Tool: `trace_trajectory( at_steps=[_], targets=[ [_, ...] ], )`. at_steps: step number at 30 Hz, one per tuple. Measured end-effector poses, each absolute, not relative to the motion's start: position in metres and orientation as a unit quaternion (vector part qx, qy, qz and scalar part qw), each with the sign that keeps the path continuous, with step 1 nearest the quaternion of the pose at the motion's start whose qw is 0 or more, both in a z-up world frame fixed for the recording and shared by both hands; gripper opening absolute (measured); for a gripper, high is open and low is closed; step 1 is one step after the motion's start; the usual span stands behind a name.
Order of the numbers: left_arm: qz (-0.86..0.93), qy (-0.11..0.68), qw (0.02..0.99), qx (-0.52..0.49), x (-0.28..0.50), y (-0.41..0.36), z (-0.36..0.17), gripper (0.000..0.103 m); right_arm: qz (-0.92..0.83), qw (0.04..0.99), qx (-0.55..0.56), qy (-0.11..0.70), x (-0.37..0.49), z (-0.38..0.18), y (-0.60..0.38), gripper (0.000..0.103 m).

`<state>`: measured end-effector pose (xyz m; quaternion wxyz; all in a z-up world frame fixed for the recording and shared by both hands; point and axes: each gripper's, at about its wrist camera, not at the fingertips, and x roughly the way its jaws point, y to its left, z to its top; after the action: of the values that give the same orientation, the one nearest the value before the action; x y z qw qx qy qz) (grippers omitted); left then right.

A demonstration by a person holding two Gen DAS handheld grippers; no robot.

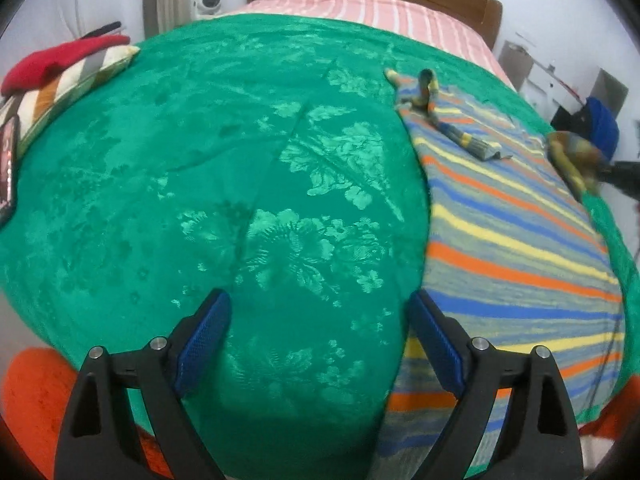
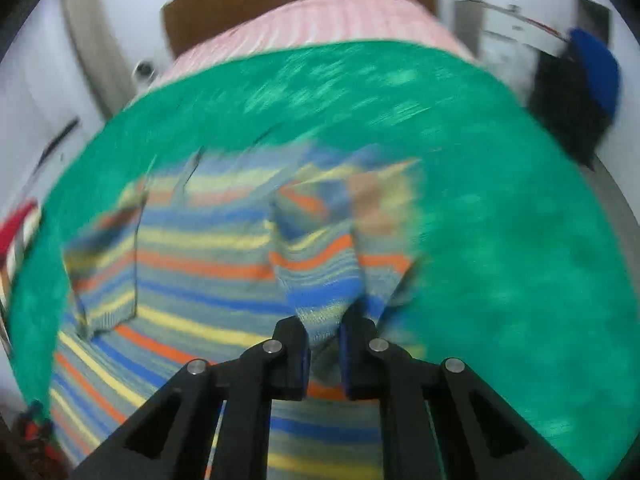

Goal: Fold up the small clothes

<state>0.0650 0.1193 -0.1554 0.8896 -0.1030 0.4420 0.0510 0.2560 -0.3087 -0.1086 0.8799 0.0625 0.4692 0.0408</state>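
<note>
A green floral-patterned velvety blanket [image 1: 200,184] covers the bed, and on it lies a knitted sweater with orange, yellow, blue and grey stripes [image 1: 516,248], spread flat toward the blanket's right side with 1 sleeve folded over its body. The knit looks soft, light and floppy, so it should drape and stretch when lifted, and is best taken at a cuff, hem or shoulder edge. The right gripper [image 2: 323,330] is clamped narrow on a bunched sleeve end [image 2: 320,280], while the left gripper [image 1: 320,320] hovers wide and empty over bare blanket just beside the sweater's edge.
</note>
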Motion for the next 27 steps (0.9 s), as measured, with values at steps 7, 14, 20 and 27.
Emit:
trace_trajectory(
  at_steps=[7,14,20,27],
  targets=[
    [0.052,0.437,0.894,-0.085,0.071,0.11,-0.162,0.092,-0.076,0.859,0.144,0.486,0.265,-0.071,-0.498,0.011],
    [0.059,0.438,0.894,-0.076,0.065,0.108,-0.163,0.092,-0.088,0.824,0.258,0.497,0.236,-0.13,-0.555,0.015],
    [0.061,0.437,0.895,-0.073,0.064,0.108,-0.163,0.093,-0.102,0.828,0.345,0.43,0.197,-0.138,-0.578,0.04],
    [0.066,0.433,0.896,-0.07,0.066,0.105,-0.166,0.096,-0.053,0.795,0.427,0.427,0.159,-0.163,-0.558,0.044]
  ],
)
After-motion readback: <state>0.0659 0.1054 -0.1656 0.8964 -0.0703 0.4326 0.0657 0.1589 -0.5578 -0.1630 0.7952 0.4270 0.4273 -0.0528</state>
